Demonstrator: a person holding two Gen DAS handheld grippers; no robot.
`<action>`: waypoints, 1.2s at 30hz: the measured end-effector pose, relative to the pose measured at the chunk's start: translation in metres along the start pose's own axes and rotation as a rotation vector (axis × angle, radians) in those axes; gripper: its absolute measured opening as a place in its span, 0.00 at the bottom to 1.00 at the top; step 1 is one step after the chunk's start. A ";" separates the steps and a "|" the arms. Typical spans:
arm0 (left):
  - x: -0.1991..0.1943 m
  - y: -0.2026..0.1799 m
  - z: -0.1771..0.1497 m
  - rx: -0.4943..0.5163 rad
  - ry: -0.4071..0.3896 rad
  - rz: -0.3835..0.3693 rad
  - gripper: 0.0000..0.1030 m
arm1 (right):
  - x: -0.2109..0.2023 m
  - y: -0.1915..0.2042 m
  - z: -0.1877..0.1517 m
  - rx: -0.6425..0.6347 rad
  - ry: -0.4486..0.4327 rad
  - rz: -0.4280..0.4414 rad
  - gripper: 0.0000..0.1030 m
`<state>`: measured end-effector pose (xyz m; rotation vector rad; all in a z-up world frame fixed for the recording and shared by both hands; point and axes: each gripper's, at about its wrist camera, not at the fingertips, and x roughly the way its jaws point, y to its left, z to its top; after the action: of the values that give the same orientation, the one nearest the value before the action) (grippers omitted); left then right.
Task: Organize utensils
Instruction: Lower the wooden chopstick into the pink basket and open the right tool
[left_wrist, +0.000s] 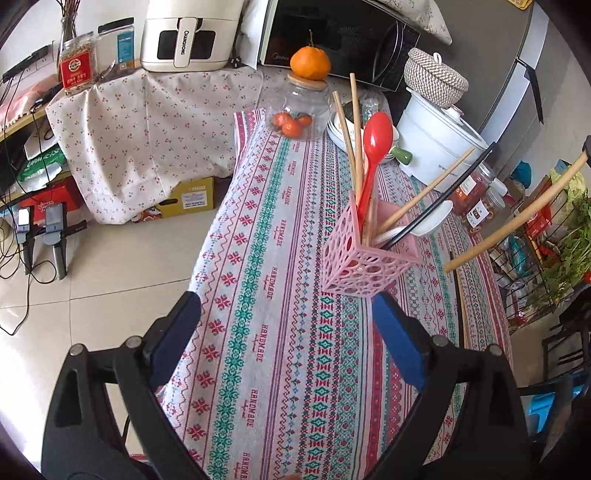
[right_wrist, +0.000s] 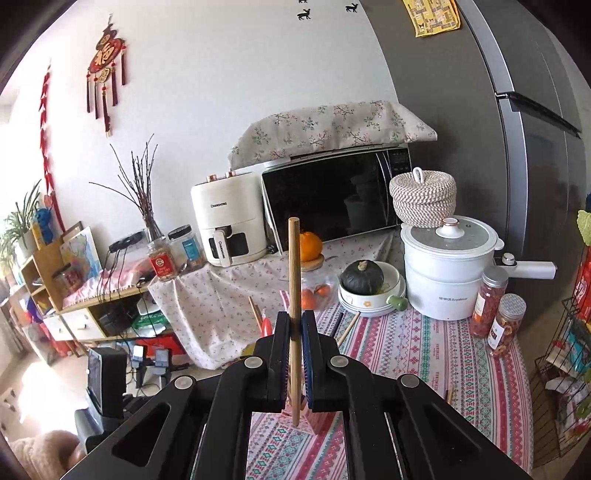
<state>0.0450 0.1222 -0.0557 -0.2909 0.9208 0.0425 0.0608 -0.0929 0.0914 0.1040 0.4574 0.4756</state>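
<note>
Holding a single pale wooden chopstick clamped upright between its pads, our right claw hangs above the pink perforated plastic utensil holder, whose pink rim just shows beneath the stick's lower tip. The stick's long axis runs nearly vertical there, so we judge the coming move to be a straight drop into the holder. Our left claw stands wide apart and empty over the patterned cloth of the tabletop, with the holder just ahead and slightly toward its right finger. Already inside lean a red plastic spoon, a black chopstick, a white spoon and more wooden chopsticks. One more wooden stick lies flat on the cloth beside it.
</note>
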 end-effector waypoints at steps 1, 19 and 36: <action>0.001 0.001 -0.003 0.005 0.007 0.002 0.91 | 0.002 0.003 0.001 -0.003 -0.004 -0.001 0.06; 0.007 0.000 -0.013 0.049 0.061 -0.026 0.91 | 0.094 0.018 -0.021 0.045 0.074 -0.046 0.06; 0.006 -0.009 -0.011 0.069 0.046 0.000 0.91 | 0.061 -0.011 -0.014 0.102 0.064 -0.082 0.88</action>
<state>0.0416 0.1106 -0.0646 -0.2285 0.9654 0.0037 0.1075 -0.0747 0.0523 0.1678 0.5462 0.3757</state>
